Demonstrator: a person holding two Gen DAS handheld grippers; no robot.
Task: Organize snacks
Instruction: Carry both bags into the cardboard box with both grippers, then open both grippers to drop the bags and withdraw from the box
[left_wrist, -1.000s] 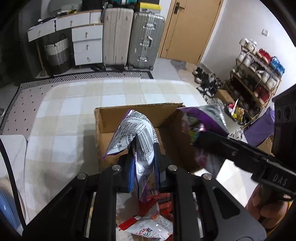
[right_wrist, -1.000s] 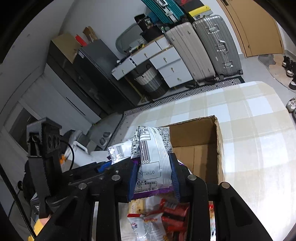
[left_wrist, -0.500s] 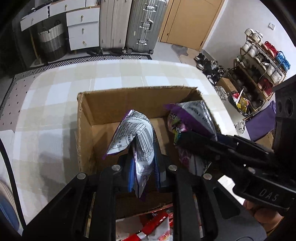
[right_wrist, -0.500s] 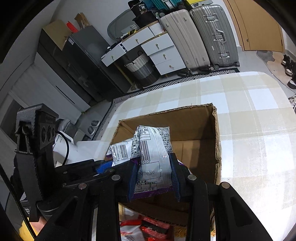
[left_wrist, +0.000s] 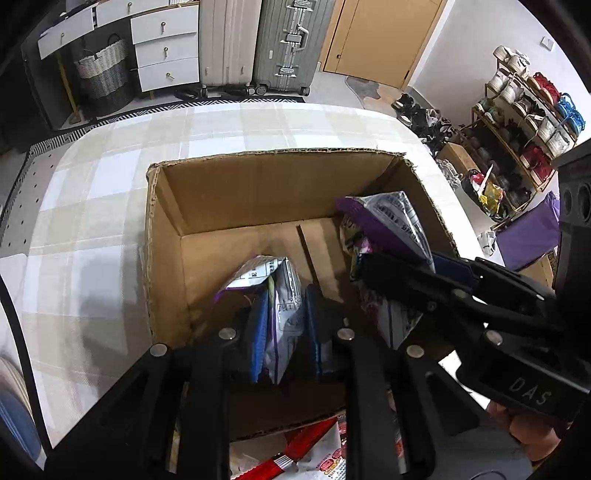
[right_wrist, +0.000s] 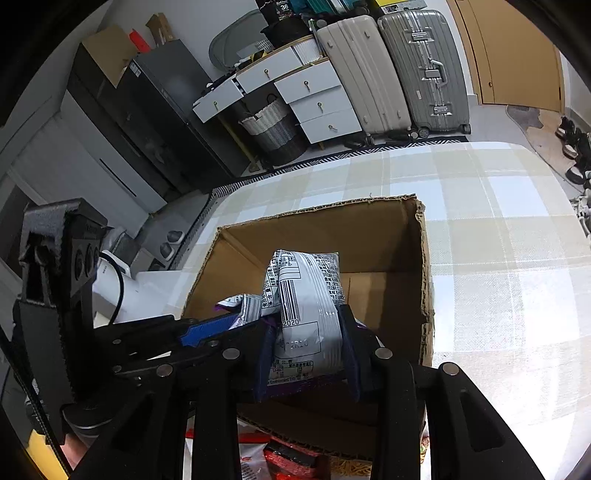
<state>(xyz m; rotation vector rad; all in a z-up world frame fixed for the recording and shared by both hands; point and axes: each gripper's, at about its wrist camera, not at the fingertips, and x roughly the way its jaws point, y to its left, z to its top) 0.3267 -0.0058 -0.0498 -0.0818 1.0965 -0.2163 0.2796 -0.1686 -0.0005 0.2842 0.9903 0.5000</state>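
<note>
Pinching a silver snack packet (left_wrist: 284, 314), the left gripper (left_wrist: 286, 332) fingers hold it low inside the cardboard box (left_wrist: 258, 177) at frame centre. Right gripper (right_wrist: 308, 343) fingers clamp a second silver packet (right_wrist: 306, 295) over the box, which sits on the checked bench (right_wrist: 498, 229).

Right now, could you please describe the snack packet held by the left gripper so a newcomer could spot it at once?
Find the open brown cardboard box on the pale checked tablecloth. Inside it, nearer its left wall, the left gripper pinches a crumpled silver-and-purple packet. Unlike the right gripper's fuller silver packet, it is squeezed thin.
</note>
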